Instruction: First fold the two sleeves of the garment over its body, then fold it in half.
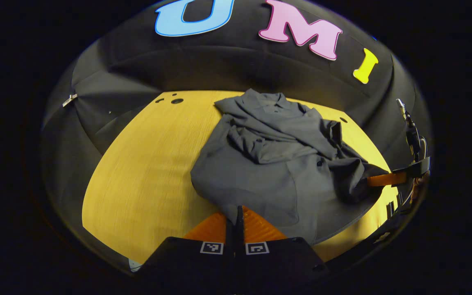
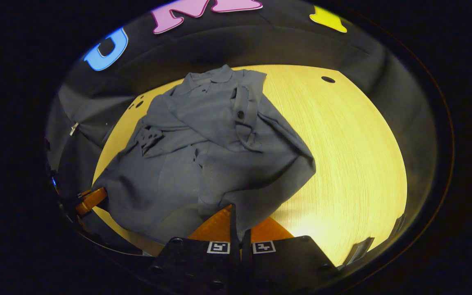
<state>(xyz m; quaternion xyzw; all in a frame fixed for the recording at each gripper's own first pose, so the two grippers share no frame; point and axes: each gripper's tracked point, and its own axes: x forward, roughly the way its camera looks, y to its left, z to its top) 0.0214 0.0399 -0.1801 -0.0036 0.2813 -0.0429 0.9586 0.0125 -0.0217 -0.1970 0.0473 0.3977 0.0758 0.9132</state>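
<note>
My left tongs (image 1: 236, 219) and right tongs (image 2: 236, 219) are each pinched closed on the near hem of the grey shirt (image 1: 268, 159), which lies rumpled on the yellow surface (image 1: 146, 172), sleeves folded in.

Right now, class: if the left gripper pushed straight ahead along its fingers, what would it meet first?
The crumpled grey collared shirt: the left gripper already seems shut on its near hem, so it would plough into the cloth.
</note>
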